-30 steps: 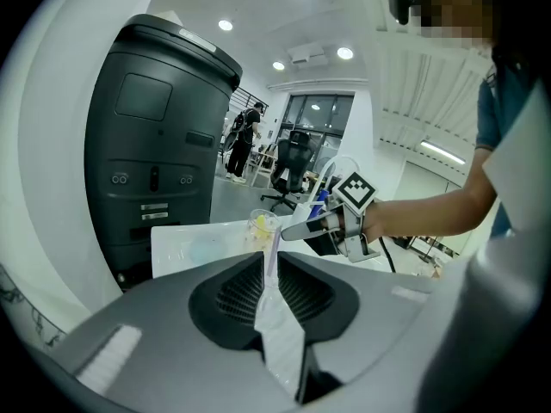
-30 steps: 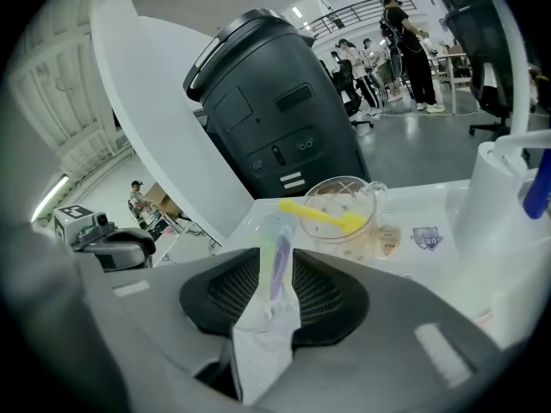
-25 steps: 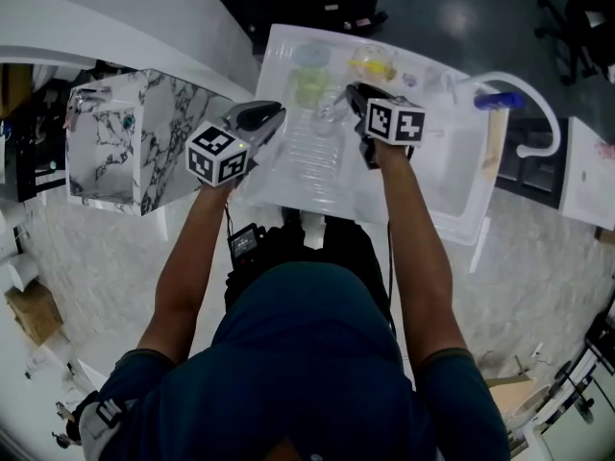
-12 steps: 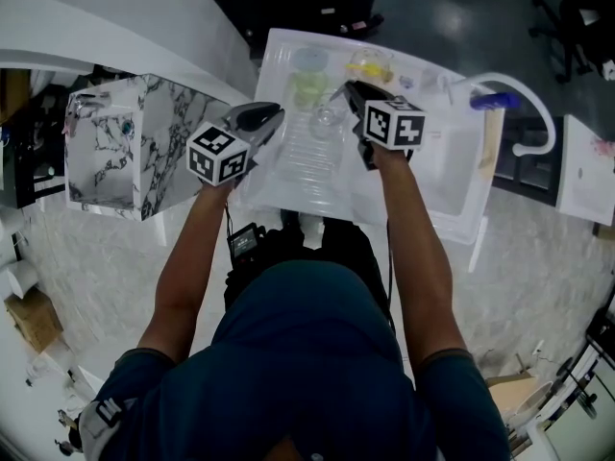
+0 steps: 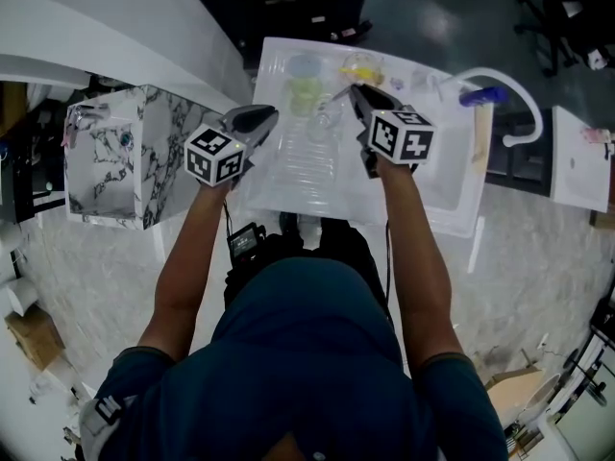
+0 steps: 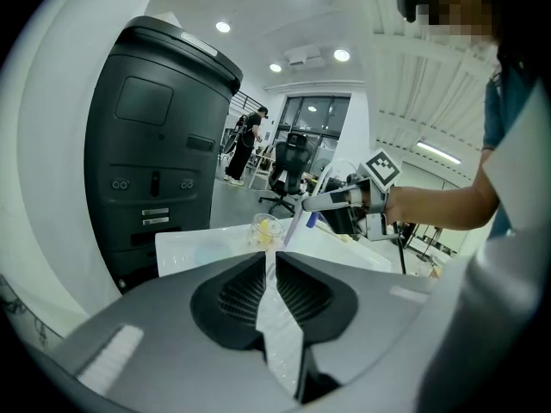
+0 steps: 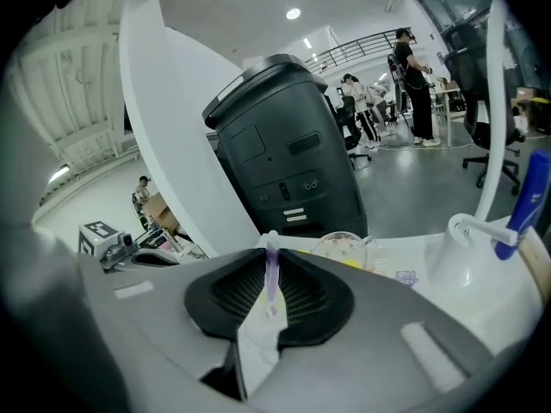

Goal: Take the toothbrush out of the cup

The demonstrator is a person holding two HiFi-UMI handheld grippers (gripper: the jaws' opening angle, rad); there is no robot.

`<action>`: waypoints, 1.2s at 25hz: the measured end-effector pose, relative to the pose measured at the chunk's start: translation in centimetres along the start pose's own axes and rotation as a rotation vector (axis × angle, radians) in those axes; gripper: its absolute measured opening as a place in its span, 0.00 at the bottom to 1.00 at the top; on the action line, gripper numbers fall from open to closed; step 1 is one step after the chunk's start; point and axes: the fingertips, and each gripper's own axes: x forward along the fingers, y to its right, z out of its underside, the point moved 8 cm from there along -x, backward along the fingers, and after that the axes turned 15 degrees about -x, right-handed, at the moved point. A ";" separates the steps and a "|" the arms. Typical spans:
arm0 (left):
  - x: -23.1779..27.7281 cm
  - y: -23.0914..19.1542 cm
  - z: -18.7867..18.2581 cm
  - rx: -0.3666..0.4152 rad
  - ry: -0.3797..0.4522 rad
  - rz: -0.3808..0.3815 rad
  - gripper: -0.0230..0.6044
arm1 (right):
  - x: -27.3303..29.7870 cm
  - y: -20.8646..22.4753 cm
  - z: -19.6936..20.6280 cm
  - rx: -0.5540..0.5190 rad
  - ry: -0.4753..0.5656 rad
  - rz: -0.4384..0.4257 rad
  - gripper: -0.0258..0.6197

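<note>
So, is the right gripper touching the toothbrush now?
Touching. In the right gripper view the jaws of the right gripper, which have just been closing, press on the purple toothbrush handle from both sides.

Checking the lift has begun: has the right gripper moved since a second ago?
Yes. The right gripper, jaws just closed on the toothbrush, has risen toward the camera: it looks larger against the white tray.

The toothbrush (image 7: 271, 275) is translucent purple plastic. The ribbed pads (image 7: 303, 298) of the right gripper (image 7: 269, 256) look matt black, its shell matt grey plastic. The counter (image 5: 307, 176) is glossy white, ridged in the middle. The left cabinet (image 5: 154, 152) has a marble-pattern finish. The far machine (image 6: 155, 144) is smooth dark plastic.
</note>
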 end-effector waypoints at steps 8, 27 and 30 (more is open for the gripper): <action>-0.7 0.7 0.1 0.020 -0.007 0.026 0.08 | -4.1 -0.3 -0.2 0.017 0.052 0.073 0.13; -0.8 3.1 1.3 0.052 -0.057 0.066 0.08 | -12.1 0.4 2.8 0.100 0.109 0.212 0.13; -1.0 3.4 1.4 0.053 -0.056 0.065 0.08 | -12.8 0.3 3.2 0.106 0.113 0.215 0.13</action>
